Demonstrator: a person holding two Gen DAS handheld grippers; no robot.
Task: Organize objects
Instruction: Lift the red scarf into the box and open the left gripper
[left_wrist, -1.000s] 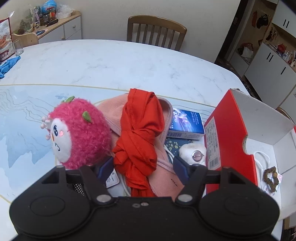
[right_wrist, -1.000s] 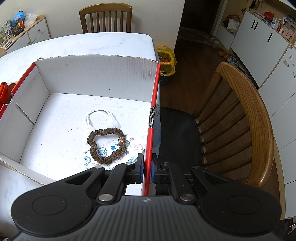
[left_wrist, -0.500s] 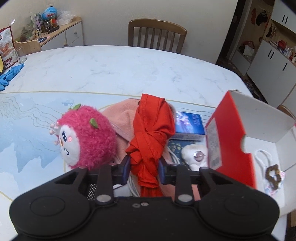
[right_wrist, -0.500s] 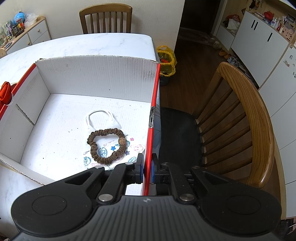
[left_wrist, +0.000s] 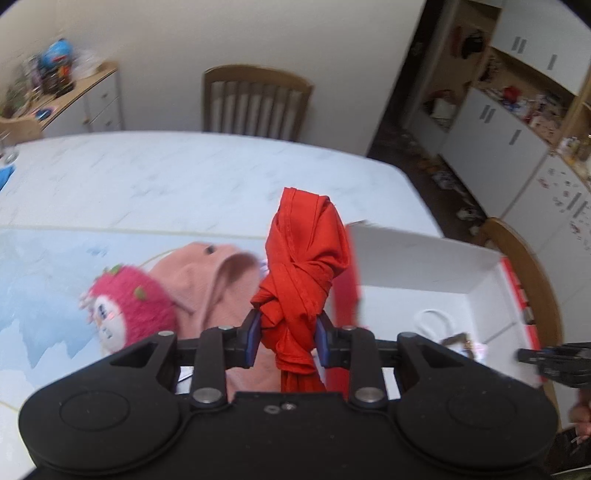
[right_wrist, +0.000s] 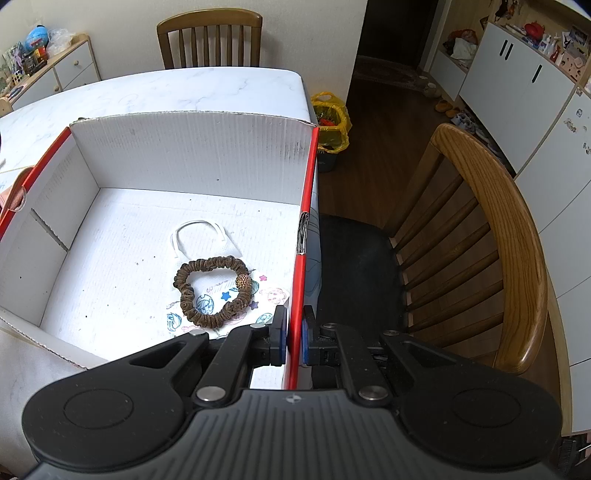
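Our left gripper (left_wrist: 284, 338) has closed on the red cloth (left_wrist: 301, 280) & lifted it off the pink fabric (left_wrist: 207, 277), beside the box (right_wrist: 229, 162). Only the right view shows the right gripper (right_wrist: 294, 334) clamped on the box wall, scrunchie (right_wrist: 212, 290) inside.

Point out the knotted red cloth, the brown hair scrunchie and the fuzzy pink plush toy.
Knotted red cloth (left_wrist: 299, 291): left wrist view, its knot.
Brown hair scrunchie (right_wrist: 188, 295): right wrist view, left band.
Fuzzy pink plush toy (left_wrist: 147, 306): left wrist view, fuzzy body.

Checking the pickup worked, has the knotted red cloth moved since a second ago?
Yes. The knotted red cloth, clamped in the left gripper, has risen off the pink garment toward the red-and-white cardboard box.
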